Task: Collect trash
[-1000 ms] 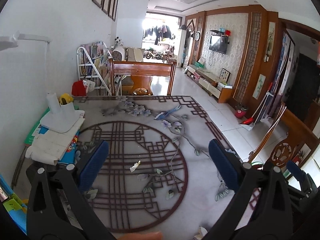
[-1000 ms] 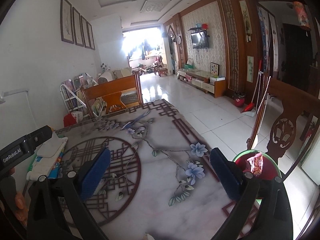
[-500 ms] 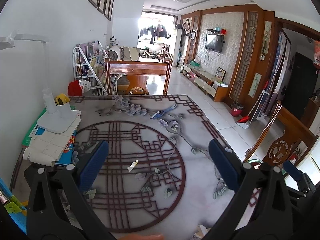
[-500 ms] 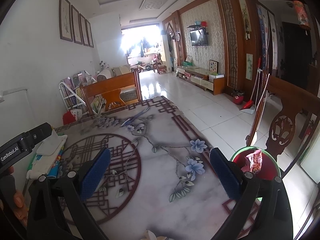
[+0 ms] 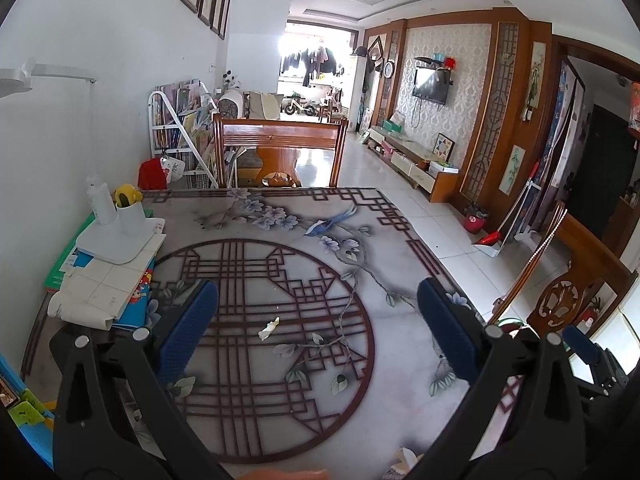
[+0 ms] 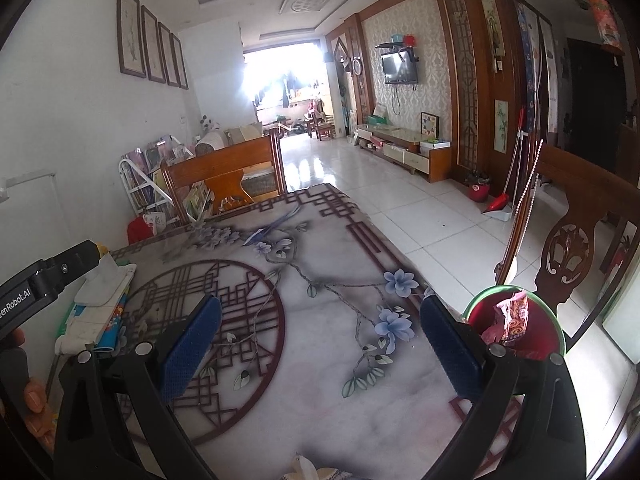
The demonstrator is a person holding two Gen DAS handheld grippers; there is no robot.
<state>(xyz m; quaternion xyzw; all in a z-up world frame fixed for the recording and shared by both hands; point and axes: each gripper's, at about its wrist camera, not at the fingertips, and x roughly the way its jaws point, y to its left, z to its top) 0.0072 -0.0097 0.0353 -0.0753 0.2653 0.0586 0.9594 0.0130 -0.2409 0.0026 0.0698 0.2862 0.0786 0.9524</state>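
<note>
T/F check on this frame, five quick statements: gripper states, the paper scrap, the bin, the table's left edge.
1. Both hand-held grippers are open and empty. True: left hand-held gripper, right hand-held gripper.
2. A small white paper scrap lies on the table. True.
3. The left hand-held gripper clamps the scrap. False: the scrap lies between its open fingers, untouched.
4. The red bin is empty. False: a crumpled snack wrapper sits in it.
5. The desk lamp base stands on stacked papers at the table's left edge. True.
</note>
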